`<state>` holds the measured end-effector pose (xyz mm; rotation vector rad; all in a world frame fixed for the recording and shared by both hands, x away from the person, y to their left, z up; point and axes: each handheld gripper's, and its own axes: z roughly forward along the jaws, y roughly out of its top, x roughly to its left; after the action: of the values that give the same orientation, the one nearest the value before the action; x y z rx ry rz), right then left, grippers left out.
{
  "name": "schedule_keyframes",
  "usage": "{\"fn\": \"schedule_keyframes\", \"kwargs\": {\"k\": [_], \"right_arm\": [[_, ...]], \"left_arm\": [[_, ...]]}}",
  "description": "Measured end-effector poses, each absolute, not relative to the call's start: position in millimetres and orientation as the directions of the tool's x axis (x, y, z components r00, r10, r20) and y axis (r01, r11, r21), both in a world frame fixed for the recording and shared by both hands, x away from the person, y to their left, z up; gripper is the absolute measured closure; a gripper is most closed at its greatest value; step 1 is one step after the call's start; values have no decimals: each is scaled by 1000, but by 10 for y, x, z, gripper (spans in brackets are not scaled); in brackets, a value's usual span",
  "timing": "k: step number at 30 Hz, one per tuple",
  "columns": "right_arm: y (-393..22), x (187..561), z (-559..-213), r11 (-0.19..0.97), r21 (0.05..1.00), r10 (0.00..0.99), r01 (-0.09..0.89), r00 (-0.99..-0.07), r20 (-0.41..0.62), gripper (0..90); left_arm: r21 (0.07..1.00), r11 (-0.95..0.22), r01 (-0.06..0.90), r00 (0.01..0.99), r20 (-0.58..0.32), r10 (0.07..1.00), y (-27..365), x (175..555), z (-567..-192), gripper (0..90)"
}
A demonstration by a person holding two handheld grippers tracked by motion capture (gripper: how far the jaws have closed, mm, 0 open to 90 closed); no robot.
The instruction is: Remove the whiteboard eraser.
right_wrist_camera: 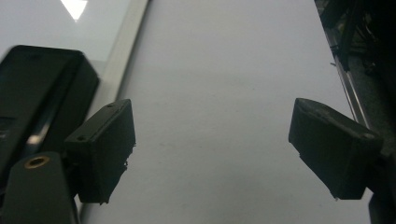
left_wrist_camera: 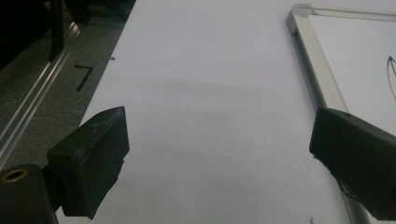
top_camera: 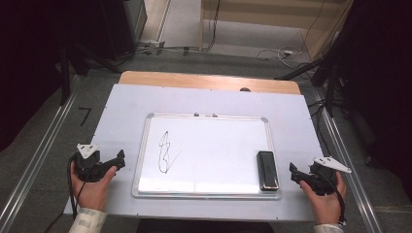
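A whiteboard (top_camera: 209,160) with a silver frame lies flat in the middle of the table, with a black scribble (top_camera: 166,152) on its left half. A black eraser (top_camera: 267,170) rests on the board's right edge and appears at the left of the right gripper view as the eraser (right_wrist_camera: 32,93). My left gripper (top_camera: 119,159) hovers over the white mat just left of the board, and its jaws stand wide apart with nothing between them (left_wrist_camera: 219,158). My right gripper (top_camera: 294,172) sits right of the board near the eraser, open and empty (right_wrist_camera: 212,149).
A white mat (top_camera: 121,111) covers the wooden table (top_camera: 209,80). Metal rails (top_camera: 34,165) run along both sides of the table on the grey floor. Cables (top_camera: 286,51) and dark stands lie behind the table. The board's frame (left_wrist_camera: 317,70) shows at the right of the left gripper view.
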<state>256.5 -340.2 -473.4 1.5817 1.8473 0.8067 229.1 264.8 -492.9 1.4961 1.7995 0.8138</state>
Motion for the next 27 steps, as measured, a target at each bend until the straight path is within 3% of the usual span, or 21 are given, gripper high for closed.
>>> {"fn": "schedule_keyframes", "kwargs": {"k": [27], "right_arm": [[-3200,2559,-4669,102,759,983,643,-182,22,137]], "left_arm": [[800,134,584,-106,-88,990,2589,2284,-4925,53]]}}
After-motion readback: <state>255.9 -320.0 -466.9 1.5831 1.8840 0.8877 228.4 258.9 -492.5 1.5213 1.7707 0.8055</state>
